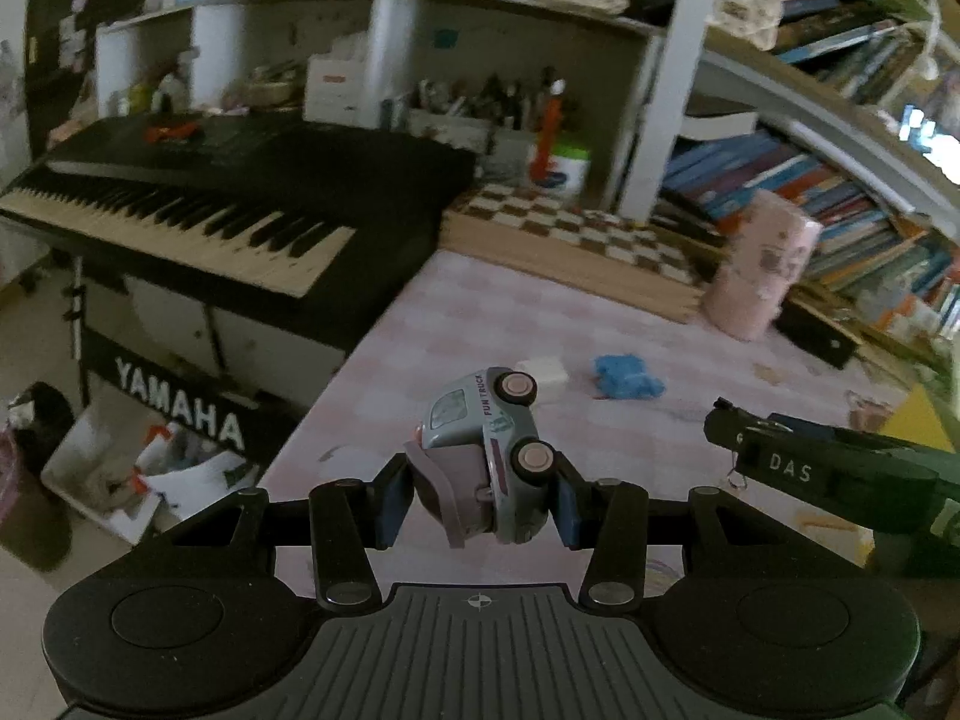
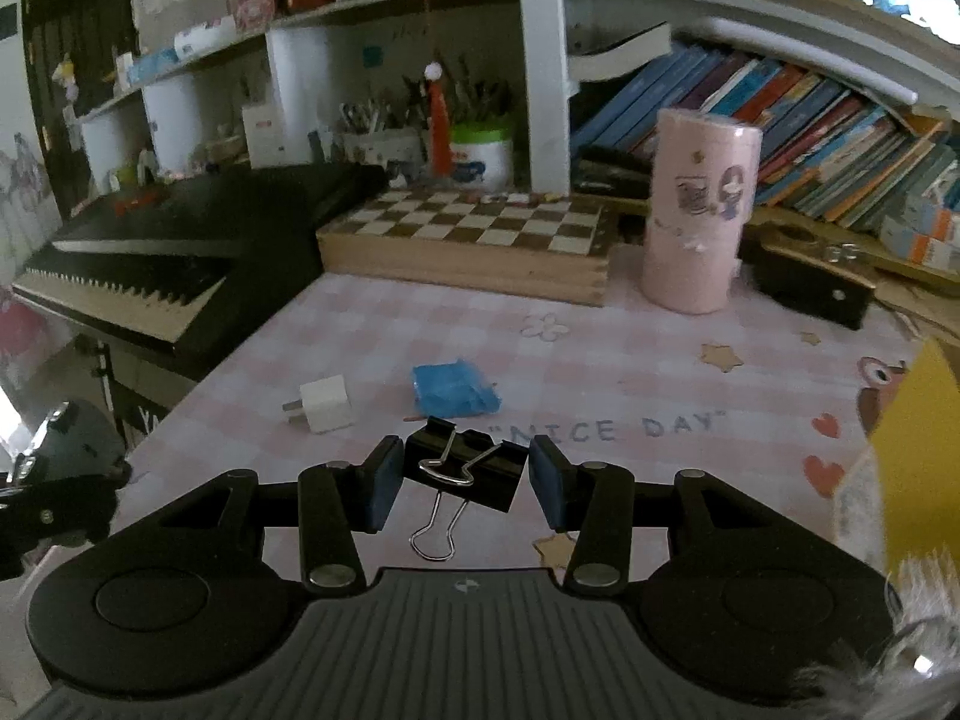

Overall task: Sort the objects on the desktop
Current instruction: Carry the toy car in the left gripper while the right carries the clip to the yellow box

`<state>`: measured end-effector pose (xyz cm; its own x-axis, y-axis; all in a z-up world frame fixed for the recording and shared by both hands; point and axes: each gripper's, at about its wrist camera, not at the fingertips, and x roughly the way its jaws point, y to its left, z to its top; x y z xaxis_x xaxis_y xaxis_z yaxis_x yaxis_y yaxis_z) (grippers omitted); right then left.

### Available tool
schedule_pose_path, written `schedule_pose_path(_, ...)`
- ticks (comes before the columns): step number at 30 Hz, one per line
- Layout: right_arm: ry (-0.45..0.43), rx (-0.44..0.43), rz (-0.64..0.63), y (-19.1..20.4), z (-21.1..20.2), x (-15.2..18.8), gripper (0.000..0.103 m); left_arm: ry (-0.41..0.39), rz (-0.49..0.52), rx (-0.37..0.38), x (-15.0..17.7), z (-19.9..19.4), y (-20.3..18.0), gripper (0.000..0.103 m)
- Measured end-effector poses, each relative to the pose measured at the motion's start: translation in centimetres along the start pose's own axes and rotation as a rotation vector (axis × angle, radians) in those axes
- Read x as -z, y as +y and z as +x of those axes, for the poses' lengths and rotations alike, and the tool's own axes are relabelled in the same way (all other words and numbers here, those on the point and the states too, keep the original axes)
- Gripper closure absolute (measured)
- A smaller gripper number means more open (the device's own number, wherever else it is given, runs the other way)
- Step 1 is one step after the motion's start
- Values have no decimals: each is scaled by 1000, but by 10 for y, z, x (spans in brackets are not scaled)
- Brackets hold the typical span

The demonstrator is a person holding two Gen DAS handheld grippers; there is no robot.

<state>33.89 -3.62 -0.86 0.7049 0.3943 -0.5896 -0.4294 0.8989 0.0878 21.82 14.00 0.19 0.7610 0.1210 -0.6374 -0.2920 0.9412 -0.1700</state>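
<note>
Left claw [image 1: 480, 498] grips toy truck [image 1: 498, 450]; right claw [image 2: 459, 483] clamps binder clip [image 2: 465, 471].

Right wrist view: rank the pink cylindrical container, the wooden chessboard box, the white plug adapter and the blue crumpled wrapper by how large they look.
1. Wooden chessboard box
2. Pink cylindrical container
3. Blue crumpled wrapper
4. White plug adapter

The last two look close in size, so their order is unsure. Both lie nearer the camera than the first two.

Grey toy truck [image 1: 489, 456], black binder clip [image 2: 465, 468], pink-checked tablecloth [image 2: 630, 372].
</note>
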Motion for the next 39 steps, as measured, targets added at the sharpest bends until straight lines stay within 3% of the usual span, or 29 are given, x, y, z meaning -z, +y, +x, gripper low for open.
schedule_pose_path(16, -15, 48, 75, 6, -90, 30, 60, -48, 78, 146, 18, -54, 1, 57)
schedule_pose_path(39, 25, 108, 197, 68, -190, 133, 60, 31, 229, 274, 90, -134, 23, 57)
